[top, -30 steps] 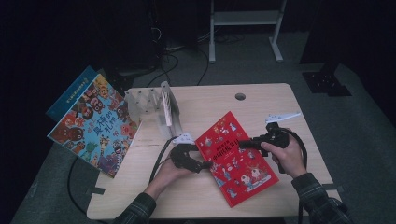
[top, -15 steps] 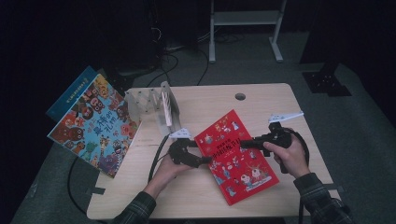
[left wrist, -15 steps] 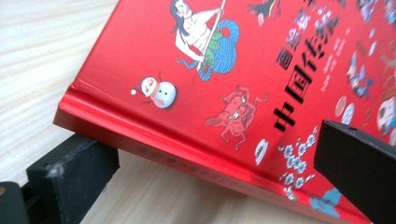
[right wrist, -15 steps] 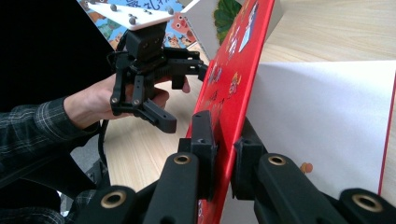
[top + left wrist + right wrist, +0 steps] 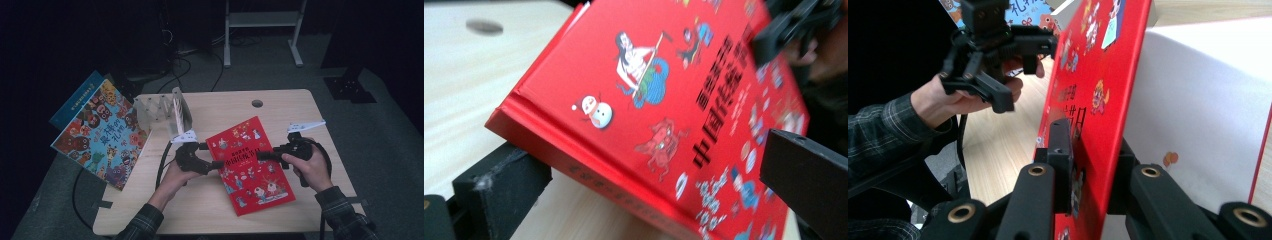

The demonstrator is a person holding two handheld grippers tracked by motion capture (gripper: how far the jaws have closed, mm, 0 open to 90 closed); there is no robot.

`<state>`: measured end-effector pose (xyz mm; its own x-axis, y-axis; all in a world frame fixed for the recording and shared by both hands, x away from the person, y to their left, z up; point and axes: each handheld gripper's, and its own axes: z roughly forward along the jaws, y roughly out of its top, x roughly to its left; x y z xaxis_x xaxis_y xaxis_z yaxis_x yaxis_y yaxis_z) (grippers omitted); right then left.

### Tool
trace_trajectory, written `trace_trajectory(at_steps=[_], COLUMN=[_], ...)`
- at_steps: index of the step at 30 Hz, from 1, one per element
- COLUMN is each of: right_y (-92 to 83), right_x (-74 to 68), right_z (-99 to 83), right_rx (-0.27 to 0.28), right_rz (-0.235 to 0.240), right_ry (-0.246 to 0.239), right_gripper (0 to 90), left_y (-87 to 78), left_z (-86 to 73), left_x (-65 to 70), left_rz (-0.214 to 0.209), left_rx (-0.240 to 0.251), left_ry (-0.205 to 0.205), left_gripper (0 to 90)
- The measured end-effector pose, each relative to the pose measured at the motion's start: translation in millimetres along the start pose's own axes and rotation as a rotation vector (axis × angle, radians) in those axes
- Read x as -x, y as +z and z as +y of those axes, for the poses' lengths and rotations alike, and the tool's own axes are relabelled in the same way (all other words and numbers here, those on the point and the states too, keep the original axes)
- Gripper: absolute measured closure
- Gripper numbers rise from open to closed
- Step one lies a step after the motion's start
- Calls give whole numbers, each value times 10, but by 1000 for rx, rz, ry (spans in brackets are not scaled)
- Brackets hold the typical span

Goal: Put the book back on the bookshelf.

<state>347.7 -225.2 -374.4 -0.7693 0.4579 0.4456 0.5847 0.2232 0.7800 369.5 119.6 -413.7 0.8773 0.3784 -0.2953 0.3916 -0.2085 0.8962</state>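
High view: both hands (image 5: 172, 175) apparently book-level (image 5: 248, 164).

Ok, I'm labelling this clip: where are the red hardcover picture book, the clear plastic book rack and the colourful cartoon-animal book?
red hardcover picture book (image 5: 250, 165), high view, middle of its front cover.
clear plastic book rack (image 5: 155, 109), high view, its upright dividers.
colourful cartoon-animal book (image 5: 102, 137), high view, centre of its cover.

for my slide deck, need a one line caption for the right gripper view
Right gripper clamps the front cover of the red hardcover picture book, white page behind.
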Motion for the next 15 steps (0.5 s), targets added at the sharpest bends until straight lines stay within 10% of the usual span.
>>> trace_trajectory(at_steps=[15], right_y=[50], right_x=[-172], right_z=[-51], right_rx=[45], right_rz=[-92], right_ry=[-59], right_gripper=[707], left_y=[-206], left_z=[301], left_x=[169], left_rz=[-37], left_rx=[117], left_ry=[52], left_gripper=[0])
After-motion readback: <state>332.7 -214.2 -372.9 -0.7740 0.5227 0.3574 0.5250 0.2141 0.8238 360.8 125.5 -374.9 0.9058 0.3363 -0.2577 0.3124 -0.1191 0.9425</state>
